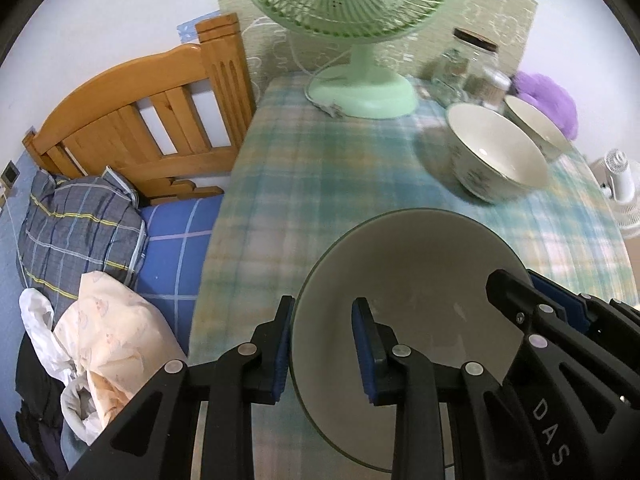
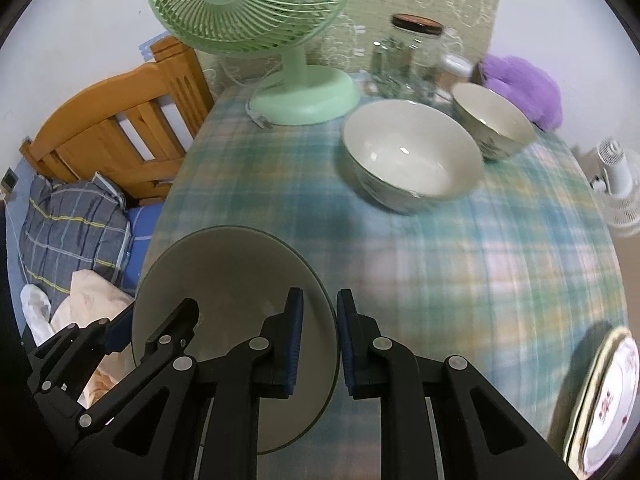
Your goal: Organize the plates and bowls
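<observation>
Both grippers hold one large grey-white bowl [image 1: 412, 280] above the checked tablecloth [image 1: 320, 168]. My left gripper [image 1: 326, 348] is shut on its left rim, one finger outside and one inside. My right gripper [image 2: 318, 340] is shut on its right rim; the bowl [image 2: 224, 272] fills the lower left of the right wrist view. The right gripper also shows in the left wrist view [image 1: 532, 300]. A large white bowl [image 2: 412, 156] and a smaller white bowl [image 2: 492, 120] stand on the cloth [image 2: 460, 264] further back. A flowered plate [image 2: 608, 392] lies at the near right edge.
A green desk fan [image 2: 280, 40] stands at the back of the table, with glass jars [image 2: 408, 56] and a purple plush thing [image 2: 524, 88] to its right. A wooden bed [image 1: 140, 120] with bedding lies left of the table. A small white fan [image 2: 616, 184] stands beyond the right edge.
</observation>
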Available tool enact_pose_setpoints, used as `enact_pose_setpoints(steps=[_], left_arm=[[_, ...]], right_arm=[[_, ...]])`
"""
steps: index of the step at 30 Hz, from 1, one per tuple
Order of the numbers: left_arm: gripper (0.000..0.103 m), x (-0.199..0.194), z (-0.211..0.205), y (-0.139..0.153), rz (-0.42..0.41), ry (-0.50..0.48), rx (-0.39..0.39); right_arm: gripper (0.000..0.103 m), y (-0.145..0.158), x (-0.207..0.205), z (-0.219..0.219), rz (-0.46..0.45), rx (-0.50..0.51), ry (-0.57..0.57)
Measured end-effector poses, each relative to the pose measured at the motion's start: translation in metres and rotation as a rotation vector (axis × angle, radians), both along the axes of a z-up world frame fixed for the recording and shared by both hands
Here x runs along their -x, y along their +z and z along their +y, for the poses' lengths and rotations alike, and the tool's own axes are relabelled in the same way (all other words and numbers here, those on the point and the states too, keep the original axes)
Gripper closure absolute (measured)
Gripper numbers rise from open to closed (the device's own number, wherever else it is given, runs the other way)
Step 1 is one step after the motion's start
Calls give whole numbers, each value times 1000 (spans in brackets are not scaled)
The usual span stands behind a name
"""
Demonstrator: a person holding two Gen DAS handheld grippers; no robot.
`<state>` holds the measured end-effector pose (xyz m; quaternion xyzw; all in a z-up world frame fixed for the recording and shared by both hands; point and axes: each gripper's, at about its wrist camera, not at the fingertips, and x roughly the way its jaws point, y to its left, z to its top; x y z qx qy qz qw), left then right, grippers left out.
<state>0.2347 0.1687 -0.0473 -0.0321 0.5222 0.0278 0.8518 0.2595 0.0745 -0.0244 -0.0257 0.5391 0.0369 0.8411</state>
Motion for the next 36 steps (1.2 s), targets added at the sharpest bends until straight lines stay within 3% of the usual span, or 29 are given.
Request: enact_pose_setpoints(steps=[17, 36], left_arm=[[76, 56, -87, 18, 24, -54, 6], [76, 90, -187, 13, 87, -96, 30]], right_arm=[[82, 28, 68, -85, 14, 0, -46], [82, 29, 110, -190, 78, 19, -95]])
